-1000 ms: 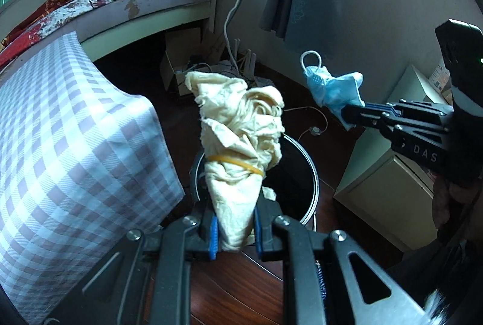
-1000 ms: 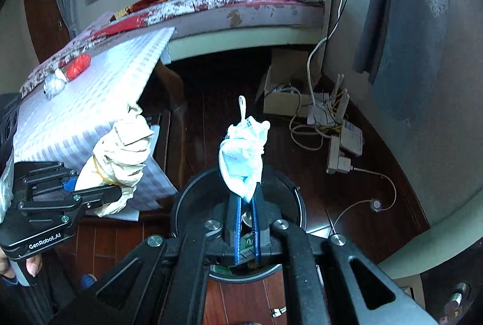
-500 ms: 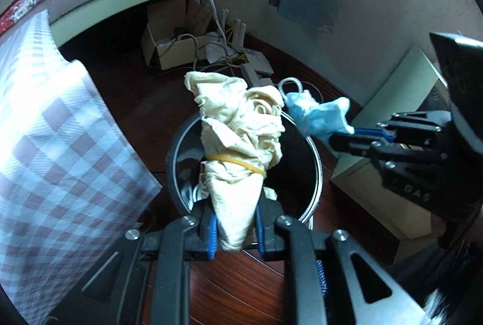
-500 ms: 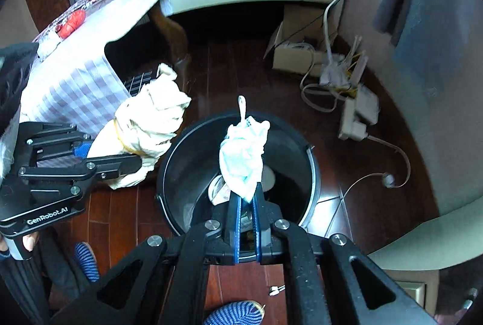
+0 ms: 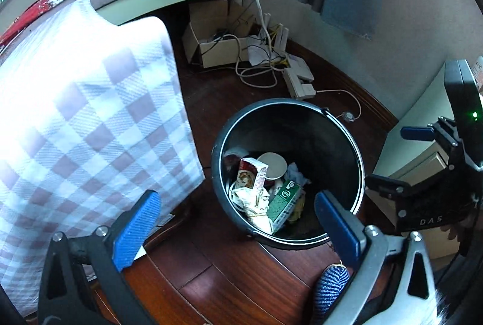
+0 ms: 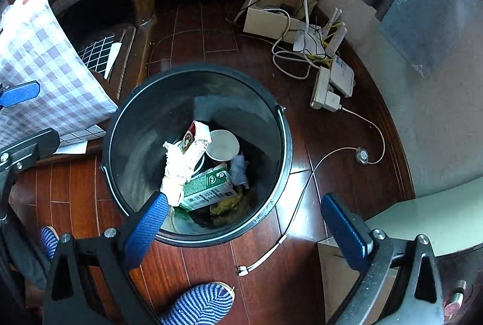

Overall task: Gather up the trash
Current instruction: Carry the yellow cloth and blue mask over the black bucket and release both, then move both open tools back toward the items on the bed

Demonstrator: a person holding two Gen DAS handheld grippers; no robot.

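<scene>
Both grippers hung above the round black plastic trash bin (image 6: 280,144), tilted downward toward it. The left gripper (image 5: 238,222) had its 2 blue-padded fingers spread wide with nothing between them. The right gripper (image 6: 244,225) was spread just as wide and also held nothing.

Inside the bin lay the crumpled cream cloth bundle with a yellow rubber band (image 6: 178,168), touching a green and white carton (image 6: 208,189), a white paper cup (image 6: 223,147) and the pale blue face mask (image 6: 240,168). The bin stood on a dark red wooden floor (image 6: 211,261), just beside a purple and white checked tablecloth (image 5: 75,119). White cables and a power strip (image 6: 329,83) lay near the wall.
</scene>
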